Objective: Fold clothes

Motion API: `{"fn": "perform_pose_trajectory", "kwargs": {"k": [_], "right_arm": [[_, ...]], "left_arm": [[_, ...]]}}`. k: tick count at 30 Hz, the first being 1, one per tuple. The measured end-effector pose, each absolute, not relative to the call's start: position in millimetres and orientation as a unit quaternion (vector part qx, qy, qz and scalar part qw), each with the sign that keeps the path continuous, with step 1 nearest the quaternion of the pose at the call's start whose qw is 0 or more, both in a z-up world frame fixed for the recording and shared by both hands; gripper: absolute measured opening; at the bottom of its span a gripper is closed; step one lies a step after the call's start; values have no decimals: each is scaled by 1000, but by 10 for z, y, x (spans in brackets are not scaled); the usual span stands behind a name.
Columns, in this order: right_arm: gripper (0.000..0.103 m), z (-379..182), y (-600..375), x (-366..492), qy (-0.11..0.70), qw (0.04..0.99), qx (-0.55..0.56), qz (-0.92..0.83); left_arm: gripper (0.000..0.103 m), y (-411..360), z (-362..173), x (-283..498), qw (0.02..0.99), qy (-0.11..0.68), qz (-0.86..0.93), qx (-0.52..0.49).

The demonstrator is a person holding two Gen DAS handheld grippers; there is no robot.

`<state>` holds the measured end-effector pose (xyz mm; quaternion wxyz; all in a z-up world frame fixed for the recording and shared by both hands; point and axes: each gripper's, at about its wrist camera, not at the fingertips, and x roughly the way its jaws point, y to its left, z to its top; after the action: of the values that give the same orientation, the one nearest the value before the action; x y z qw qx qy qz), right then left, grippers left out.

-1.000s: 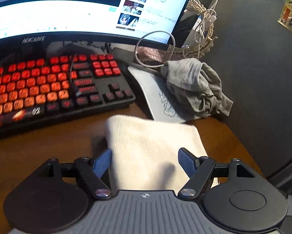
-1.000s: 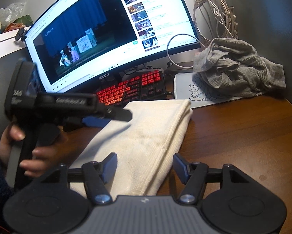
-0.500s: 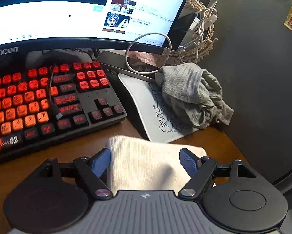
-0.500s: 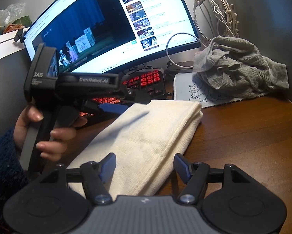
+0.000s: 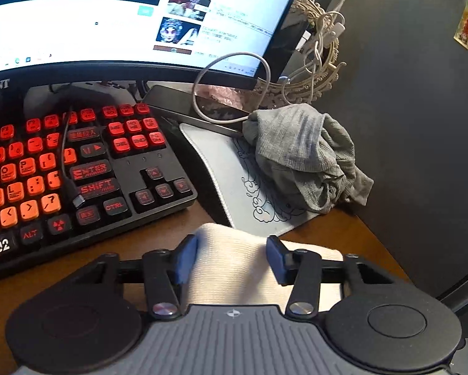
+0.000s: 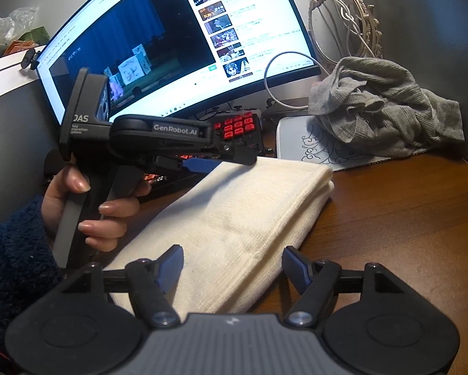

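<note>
Left gripper (image 5: 232,257): held level in a bare hand (image 6: 93,206) with a dark blue fleece sleeve (image 6: 12,256). Its blue-padded fingers stand apart, straddling the far end of the folded cream knitted cloth (image 6: 234,218); no clamping visible.

Right gripper (image 6: 232,265): low over the near end of the same cloth, fingers spread wide, nothing held.

The cloth lies flat on the brown wooden desk (image 6: 390,225), folded into a long strip, in front of the red-lit black keyboard (image 5: 77,168). A crumpled grey ribbed garment (image 6: 384,109) sits apart on the pale grey printed mouse mat (image 5: 234,181), below the curved monitor (image 6: 177,40).

Change from one second ago: the left gripper has advanced along the cloth towards its far end, and its fingers have drawn somewhat closer together. The right gripper is unchanged.
</note>
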<state>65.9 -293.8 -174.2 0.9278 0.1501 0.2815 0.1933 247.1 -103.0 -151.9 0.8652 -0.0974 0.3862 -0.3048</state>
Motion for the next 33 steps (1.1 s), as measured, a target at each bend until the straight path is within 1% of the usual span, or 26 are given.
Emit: {"fn": "perform_pose_trajectory", "kwargs": {"k": [1, 2, 3, 5, 6, 9, 17, 19, 26, 33], "right_arm": [[71, -1741, -2931, 641, 282, 928, 151, 192], [71, -1740, -2924, 623, 283, 928, 152, 190], [71, -1739, -2917, 605, 283, 928, 152, 189], [70, -1737, -2904, 568, 284, 928, 154, 186], [70, -1736, -2897, 550, 285, 928, 155, 185], [70, -1733, -2876, 495, 287, 928, 157, 181], [70, -1726, -2821, 350, 291, 927, 163, 169], [70, -1733, -2796, 309, 293, 927, 164, 166], [70, -1755, -2821, 236, 299, 925, 184, 148], [70, -1751, -3047, 98, 295, 925, 192, 141]], "left_arm": [[45, -1002, -1521, 2476, 863, 391, -303, -103], [49, -975, -1518, 2472, 861, 396, -301, -108], [58, -950, -1509, 2456, 860, 399, -299, -110], [69, -877, -1477, 2373, 860, 397, -301, -109], [71, -847, -1466, 2321, 861, 396, -303, -105], [74, -746, -1462, 2156, 856, 402, -308, -100], [74, -554, -1585, 1709, 833, 433, -321, -125], [77, -567, -1621, 1624, 830, 437, -320, -132], [79, -726, -1629, 1381, 839, 431, -307, -125], [79, -920, -1646, 1113, 823, 443, -336, -116]]}}
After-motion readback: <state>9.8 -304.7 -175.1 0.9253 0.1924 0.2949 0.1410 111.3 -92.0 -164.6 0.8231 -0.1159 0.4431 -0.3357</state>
